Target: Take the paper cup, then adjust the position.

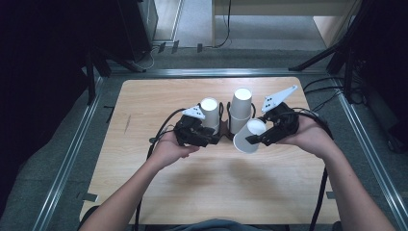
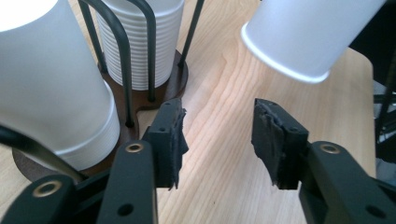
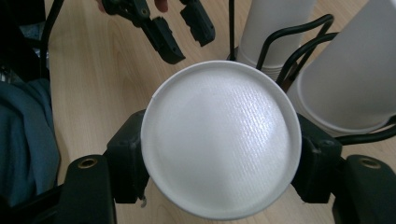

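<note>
While clamped sideways: ribbed white paper cup (image 3: pixel 219 144).

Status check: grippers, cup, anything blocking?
Right gripper shut on loose paper cup, tilted above table. Left gripper open, empty, beside cup rack. Nothing in the way.

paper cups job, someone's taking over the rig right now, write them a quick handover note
Right gripper: shut on a single paper cup, held tilted above the table, bottom toward its camera.
Left gripper: open and empty, beside the wire cup rack.
The rack's brown base carries two inverted cup stacks: the left stack and the taller back stack.
Done: one cup is in hand, clear of both stacks.
Left: likely placing that cup; whether onto a stack or off to the table cannot be told.
</note>
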The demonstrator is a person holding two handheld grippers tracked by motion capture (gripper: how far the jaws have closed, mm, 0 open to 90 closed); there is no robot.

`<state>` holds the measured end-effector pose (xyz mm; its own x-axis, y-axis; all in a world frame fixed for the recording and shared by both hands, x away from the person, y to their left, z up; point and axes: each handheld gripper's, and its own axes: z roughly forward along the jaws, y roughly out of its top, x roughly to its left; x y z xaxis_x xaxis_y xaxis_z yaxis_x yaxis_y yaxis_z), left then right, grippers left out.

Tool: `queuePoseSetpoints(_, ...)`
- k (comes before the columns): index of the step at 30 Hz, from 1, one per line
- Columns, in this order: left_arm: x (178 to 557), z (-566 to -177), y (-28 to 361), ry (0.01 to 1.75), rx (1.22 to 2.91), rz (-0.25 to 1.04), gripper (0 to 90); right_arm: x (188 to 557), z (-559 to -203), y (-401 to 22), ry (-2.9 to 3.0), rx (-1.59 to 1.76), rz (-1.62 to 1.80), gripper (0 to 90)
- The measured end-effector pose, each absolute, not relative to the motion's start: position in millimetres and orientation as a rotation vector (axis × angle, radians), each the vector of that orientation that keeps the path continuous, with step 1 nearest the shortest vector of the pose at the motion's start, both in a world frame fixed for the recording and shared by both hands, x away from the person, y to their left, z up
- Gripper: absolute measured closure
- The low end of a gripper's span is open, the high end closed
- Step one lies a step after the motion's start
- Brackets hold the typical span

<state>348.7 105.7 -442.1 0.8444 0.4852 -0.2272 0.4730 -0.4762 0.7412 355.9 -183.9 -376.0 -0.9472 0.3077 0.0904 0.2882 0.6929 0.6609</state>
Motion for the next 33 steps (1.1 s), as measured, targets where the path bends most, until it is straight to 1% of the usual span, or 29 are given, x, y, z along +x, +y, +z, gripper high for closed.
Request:
queuePoseSetpoints(1, 347.8, -442.4, 108.1, 0.687, 2.142, 0.017, 52.2, 355.0, -379.9, -182.4, 2.870, 0.499, 1.114, 33.0)
queuePoseSetpoints(2, 347.3, -442.7, 110.7, 0.676, 2.141, 0.012, 47.9, 353.1, -386.2, -178.7, 2.873, 0.486, 1.109, 33.0)
queuePoseSetpoints(4, 346.4, -443.6, 115.3, 0.665, 2.144, 0.017, 47.1, 352.2, -388.7, -176.9, 2.880, 0.478, 1.107, 33.0)
queuePoseSetpoints(5, 346.3, -444.1, 117.3, 0.669, 2.142, 0.014, 44.0, 350.8, -392.9, -173.5, 2.878, 0.462, 1.115, 33.0)
queuePoseSetpoints(7, 347.3, -444.7, 121.4, 0.666, 2.143, -0.010, 43.4, 350.3, -395.1, -171.9, 2.882, 0.459, 1.120, 33.0)
queuePoseSetpoints(9, 347.1, -445.1, 124.4, 0.661, 2.142, -0.017, 40.2, 349.3, -400.1, -168.6, 2.888, 0.463, 1.128, 33.0)
queuePoseSetpoints(13, 345.6, -449.3, 127.5, 0.655, 2.135, -0.037, 30.3, 346.8, -414.2, -161.1, 2.901, 0.449, 1.135, 33.0)
queuePoseSetpoints(16, 344.2, -453.5, 128.7, 0.655, 2.140, -0.060, 26.4, 346.9, -422.9, -157.1, 2.906, 0.465, 1.156, 33.0)
queuePoseSetpoints(17, 343.7, -454.7, 129.3, 0.652, 2.141, -0.058, 22.4, 347.4, -427.3, -154.9, 2.905, 0.469, 1.175, 33.0)
queuePoseSetpoints(19, 343.0, -456.6, 130.3, 0.647, 2.138, -0.065, 21.3, 347.5, -429.5, -153.5, 2.905, 0.475, 1.183, 33.0)
queuePoseSetpoints(20, 343.5, -457.5, 130.9, 0.646, 2.143, -0.075, 18.2, 348.0, -432.8, -150.9, 2.903, 0.475, 1.196, 33.0)
queuePoseSetpoints(24, 343.1, -462.3, 132.9, 0.638, 2.135, -0.099, 15.6, 348.5, -437.0, -147.7, 2.898, 0.473, 1.224, 33.0)
queuePoseSetpoints(25, 342.1, -464.2, 132.7, 0.635, 2.138, -0.102, 13.2, 348.8, -439.6, -146.0, 2.894, 0.474, 1.240, 33.0)
queuePoseSetpoints(33, 339.2, -469.3, 128.7, 0.611, 2.140, -0.108, 11.0, 352.6, -445.9, -138.3, 2.888, 0.480, 1.312, 33.0)
